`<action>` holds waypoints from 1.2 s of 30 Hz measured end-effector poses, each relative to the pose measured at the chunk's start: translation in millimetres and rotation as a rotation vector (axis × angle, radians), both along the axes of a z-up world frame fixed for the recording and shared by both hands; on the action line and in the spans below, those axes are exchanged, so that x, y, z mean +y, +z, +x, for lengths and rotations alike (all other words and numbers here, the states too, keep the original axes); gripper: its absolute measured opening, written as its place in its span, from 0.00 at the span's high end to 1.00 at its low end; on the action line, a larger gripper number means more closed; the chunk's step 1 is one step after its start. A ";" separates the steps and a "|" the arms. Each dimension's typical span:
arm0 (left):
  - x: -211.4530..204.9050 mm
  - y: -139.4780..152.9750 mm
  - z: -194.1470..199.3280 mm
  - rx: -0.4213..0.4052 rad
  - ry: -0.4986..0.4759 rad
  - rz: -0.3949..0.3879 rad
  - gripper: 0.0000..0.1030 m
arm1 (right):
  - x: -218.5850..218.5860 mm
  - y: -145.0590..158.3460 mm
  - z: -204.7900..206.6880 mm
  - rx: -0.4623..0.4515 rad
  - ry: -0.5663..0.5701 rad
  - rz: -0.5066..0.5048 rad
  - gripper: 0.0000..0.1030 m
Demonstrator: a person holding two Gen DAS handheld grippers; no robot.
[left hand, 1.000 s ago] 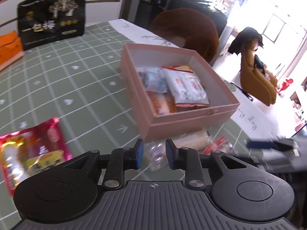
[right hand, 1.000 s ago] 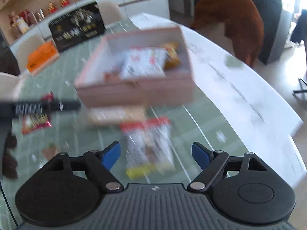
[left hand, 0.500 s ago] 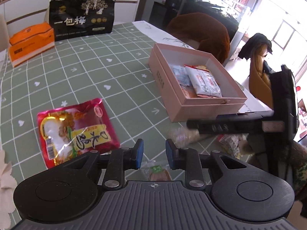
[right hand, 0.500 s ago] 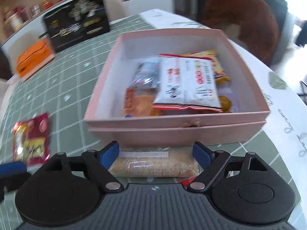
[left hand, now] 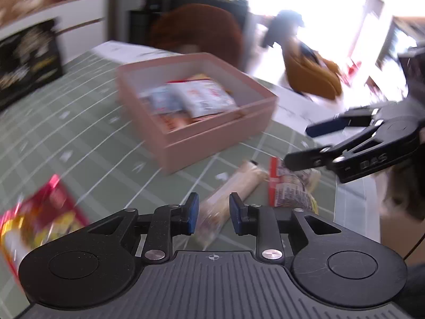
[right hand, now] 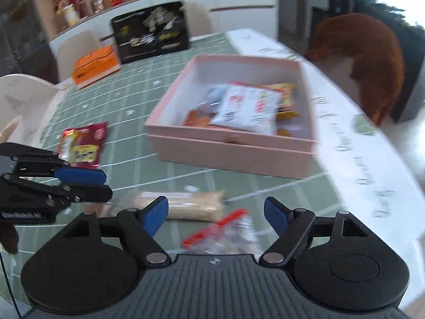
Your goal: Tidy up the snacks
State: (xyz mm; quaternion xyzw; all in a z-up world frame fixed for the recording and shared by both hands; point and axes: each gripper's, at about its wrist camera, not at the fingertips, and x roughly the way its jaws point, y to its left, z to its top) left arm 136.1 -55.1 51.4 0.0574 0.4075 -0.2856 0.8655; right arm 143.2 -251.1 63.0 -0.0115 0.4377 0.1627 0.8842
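A pink box (left hand: 212,135) (right hand: 233,156) holds several snack packs on the green checked tablecloth. In front of it lie a tan cracker pack (left hand: 233,186) (right hand: 183,203) and a clear pack with a red edge (left hand: 289,188) (right hand: 225,234). A red snack bag (left hand: 39,220) (right hand: 82,146) lies to the left. My left gripper (left hand: 213,216) is narrowly open and empty, just above the tan pack's near end. My right gripper (right hand: 216,214) is wide open and empty above the clear pack.
A black gift bag (right hand: 151,33) and an orange box (right hand: 95,62) stand at the table's far side. A brown chair (right hand: 356,61) is beyond the box. The table's white edge (right hand: 372,175) runs along the right.
Both grippers have swung; the left view now faces the box and the tan pack. The right gripper has pulled back from the box and hovers over the clear pack.
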 end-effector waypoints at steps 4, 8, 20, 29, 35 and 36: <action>-29.6 -5.5 20.0 0.042 -0.173 0.055 0.71 | -19.3 1.5 -10.2 0.004 -0.020 -0.029 0.22; -53.0 -17.1 31.1 0.050 -0.249 0.166 0.69 | -33.7 -1.8 -21.2 0.039 -0.014 -0.027 0.22; -30.9 -34.3 15.6 0.189 -0.025 0.081 0.67 | -24.0 -19.6 -20.2 0.051 0.045 0.002 0.22; 4.5 -31.8 -27.1 0.239 0.282 -0.014 0.67 | 16.3 -42.0 -6.7 0.108 0.106 -0.088 0.22; 8.5 -32.5 -30.6 0.233 0.289 -0.046 0.67 | 24.4 -43.8 -15.1 0.151 0.063 -0.030 0.22; 7.7 -32.5 -30.1 0.231 0.285 -0.044 0.67 | 25.6 -45.7 -13.6 0.146 0.040 -0.063 0.22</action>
